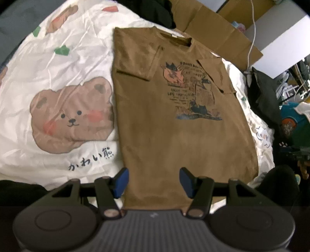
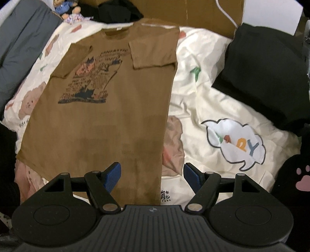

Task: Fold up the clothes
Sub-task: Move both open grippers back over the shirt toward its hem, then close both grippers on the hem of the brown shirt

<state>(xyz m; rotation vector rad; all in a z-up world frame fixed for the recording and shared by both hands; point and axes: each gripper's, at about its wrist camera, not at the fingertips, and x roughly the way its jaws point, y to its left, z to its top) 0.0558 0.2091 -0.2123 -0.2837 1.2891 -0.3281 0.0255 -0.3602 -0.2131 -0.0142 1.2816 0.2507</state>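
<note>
Two hand-held grippers hang over the near hem of a brown T-shirt (image 1: 174,135) spread on a bed. The left gripper (image 1: 154,181) has its blue-padded jaws standing apart and empty, the shirt's lower left part lying in the gap between them, with one pad (image 1: 121,182) over the shirt's left edge. Whether the pads touch the cloth cannot be told. The right gripper (image 2: 152,178) likewise stands with jaws spread and nothing pinched, straddling the shirt's right edge, one pad over brown cloth and the other over the bedcover.

The shirt lies flat, front up, collar at the far end, a dark printed graphic (image 1: 191,91) across the chest. Both side panels appear folded inward, each short sleeve (image 2: 153,54) laid over the body, so the garment forms a long narrow rectangle.

Beneath it spreads a wrinkled cream duvet (image 1: 38,64) printed with a cartoon bear (image 1: 71,114) to the shirt's left and a cloud-shaped speech bubble (image 2: 235,143) to its right. A folded black garment (image 2: 267,77) rests near the right side of the bed. Flattened cardboard (image 1: 213,29) lies beyond the collar, a white cable (image 1: 253,33) trailing across it, and a small plush toy (image 2: 66,8) sits at the far left corner beside grey bedding (image 2: 25,44).
</note>
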